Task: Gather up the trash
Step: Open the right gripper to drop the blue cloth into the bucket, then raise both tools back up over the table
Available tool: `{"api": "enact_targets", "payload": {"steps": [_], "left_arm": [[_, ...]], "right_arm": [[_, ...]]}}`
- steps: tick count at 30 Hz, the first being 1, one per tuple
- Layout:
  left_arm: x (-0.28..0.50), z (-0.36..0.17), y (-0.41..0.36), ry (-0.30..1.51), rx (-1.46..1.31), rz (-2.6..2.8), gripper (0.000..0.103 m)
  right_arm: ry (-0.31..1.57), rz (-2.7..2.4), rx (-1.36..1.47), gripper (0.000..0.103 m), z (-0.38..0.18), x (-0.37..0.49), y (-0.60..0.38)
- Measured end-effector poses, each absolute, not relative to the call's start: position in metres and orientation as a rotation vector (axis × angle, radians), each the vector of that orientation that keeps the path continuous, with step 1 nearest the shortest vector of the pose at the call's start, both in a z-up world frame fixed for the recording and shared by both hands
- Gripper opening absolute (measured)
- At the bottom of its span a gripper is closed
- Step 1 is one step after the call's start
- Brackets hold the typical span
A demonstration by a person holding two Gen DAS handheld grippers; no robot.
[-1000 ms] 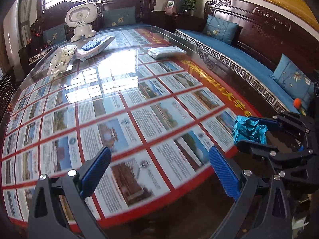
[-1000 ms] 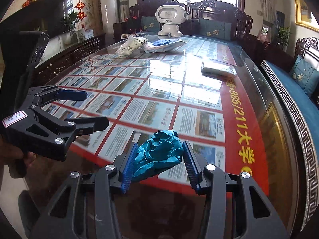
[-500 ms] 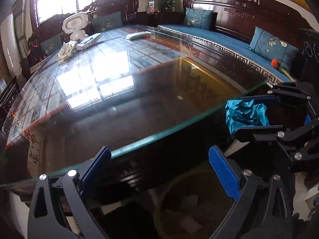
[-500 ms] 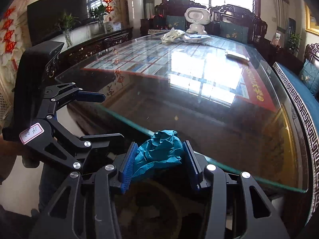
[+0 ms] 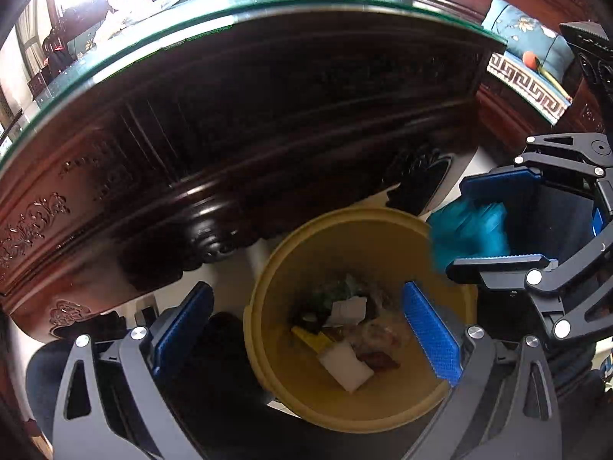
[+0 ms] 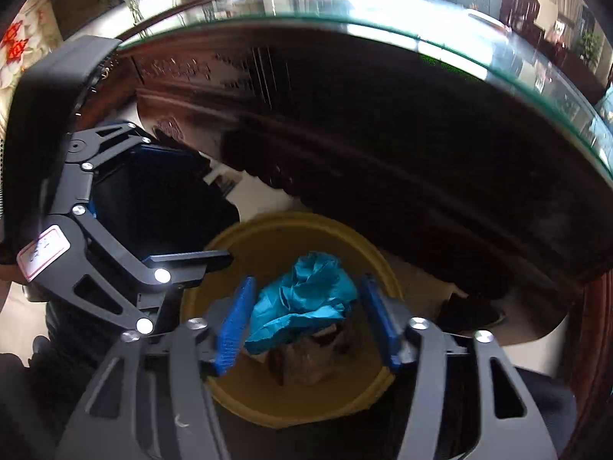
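Paper (image 6: 302, 299), a crumpled teal wad, sits between the blue pads of the right gripper (image 6: 306, 322), directly above the mouth of the yellow bin (image 6: 268, 402). The jaws have just been opening: clear gaps show on both sides of the wad, so the pads no longer press it and the grip is released. In the left wrist view the same wad appears blurred at about three o'clock, at the bin's rim. The left gripper (image 5: 306, 329) is spread wide with nothing between its pads (image 5: 431, 333), hanging over the bin from the six o'clock side. Inside the bin lie white scraps (image 5: 346, 368), a yellow piece and brownish wrappers. From nine through twelve to three o'clock curves the dark carved wooden table (image 5: 230, 122) with its glass top edge (image 6: 383, 23).
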State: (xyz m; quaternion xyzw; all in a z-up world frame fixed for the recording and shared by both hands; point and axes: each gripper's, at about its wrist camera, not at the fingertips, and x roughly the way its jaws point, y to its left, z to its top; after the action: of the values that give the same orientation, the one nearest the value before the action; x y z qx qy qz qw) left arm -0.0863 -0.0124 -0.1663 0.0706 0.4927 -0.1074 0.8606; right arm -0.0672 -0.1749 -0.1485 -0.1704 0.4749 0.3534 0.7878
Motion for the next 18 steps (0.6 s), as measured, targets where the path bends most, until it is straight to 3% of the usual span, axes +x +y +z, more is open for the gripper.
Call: {"api": "enact_targets", "payload": {"steps": [10,18], "left_arm": [[-0.084,-0.172,-0.012,1.026,0.114,-0.195,0.099],[-0.079,-0.152,-0.004,0.985,0.04,-0.118,0.099]], "right_arm": [[1.012,0.745,-0.318,0.065,-0.151,-0.073,-0.184],[0.911,0.718,-0.296,0.066,-0.122,-0.076,-0.19]]}}
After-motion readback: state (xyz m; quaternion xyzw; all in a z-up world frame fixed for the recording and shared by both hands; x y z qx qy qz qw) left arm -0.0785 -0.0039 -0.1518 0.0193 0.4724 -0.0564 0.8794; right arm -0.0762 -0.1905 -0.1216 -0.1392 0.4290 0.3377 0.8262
